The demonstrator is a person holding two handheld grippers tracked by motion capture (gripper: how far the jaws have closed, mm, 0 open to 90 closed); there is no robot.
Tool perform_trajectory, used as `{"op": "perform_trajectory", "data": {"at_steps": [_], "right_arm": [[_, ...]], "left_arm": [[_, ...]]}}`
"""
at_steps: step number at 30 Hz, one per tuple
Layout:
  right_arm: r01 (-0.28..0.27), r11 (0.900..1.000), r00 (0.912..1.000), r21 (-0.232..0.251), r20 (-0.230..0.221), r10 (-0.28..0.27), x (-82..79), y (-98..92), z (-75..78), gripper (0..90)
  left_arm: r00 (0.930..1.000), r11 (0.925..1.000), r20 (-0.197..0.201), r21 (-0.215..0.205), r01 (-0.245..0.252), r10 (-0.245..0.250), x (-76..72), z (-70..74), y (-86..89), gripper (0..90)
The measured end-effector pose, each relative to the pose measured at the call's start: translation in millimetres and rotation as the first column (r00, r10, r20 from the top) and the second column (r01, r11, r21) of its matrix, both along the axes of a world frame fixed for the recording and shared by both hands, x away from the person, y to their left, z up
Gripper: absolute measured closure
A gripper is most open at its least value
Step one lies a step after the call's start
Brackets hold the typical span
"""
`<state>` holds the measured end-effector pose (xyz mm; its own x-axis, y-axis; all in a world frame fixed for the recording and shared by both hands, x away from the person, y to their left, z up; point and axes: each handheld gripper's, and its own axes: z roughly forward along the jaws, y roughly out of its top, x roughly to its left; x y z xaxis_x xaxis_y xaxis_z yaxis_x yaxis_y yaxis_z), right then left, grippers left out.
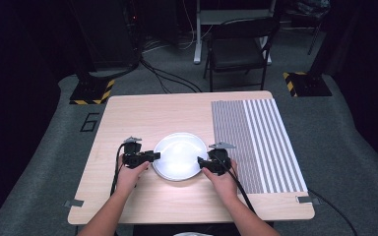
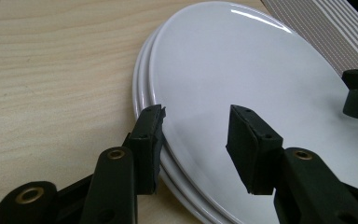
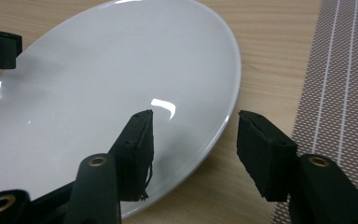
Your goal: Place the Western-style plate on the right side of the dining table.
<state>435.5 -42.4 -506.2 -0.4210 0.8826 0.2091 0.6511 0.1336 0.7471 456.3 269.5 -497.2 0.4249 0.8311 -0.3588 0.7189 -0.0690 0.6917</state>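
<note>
You have one table, three stacked white plates at frame center, one striped mat at right, two claws, left and right, and one chair at the top.

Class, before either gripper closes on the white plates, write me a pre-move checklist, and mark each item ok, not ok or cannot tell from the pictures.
1. Left gripper open: ok.
2. Right gripper open: ok.
3. Left jaws straddle the rim of the top plate: ok, one jaw outside the rim, one over the plate.
4. Right jaws straddle the rim of the top plate: ok.
5. Only one plate caught: cannot tell; the stack shows several rims close together.
6. Striped mat free of plates: ok.
</note>
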Motion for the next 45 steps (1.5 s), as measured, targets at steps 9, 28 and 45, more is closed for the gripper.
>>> {"op": "perform_trajectory", "data": {"at_steps": [9,28,45], "right_arm": [[0.017,1.000,0.9990,0.013,-0.041,-0.016,4.8,5.7,-6.2,47.4],[0.046,0.999,0.9989,-0.004,-0.002,-0.046,-1.6,-13.3,8.2,51.9],[0.076,0.997,0.9971,-0.004,0.003,-0.076,-7.8,-31.9,13.4,51.9]], "left_arm": [[1.0000,1.0000,0.003,-0.001,0.003,-0.003,0.0,-0.2,-1.4,55.2],[0.9988,0.9988,-0.001,-0.001,0.049,-0.049,2.1,-3.2,-20.1,55.4],[0.9956,0.9957,0.011,0.000,0.093,-0.093,5.9,-5.0,-39.1,55.6]]}}
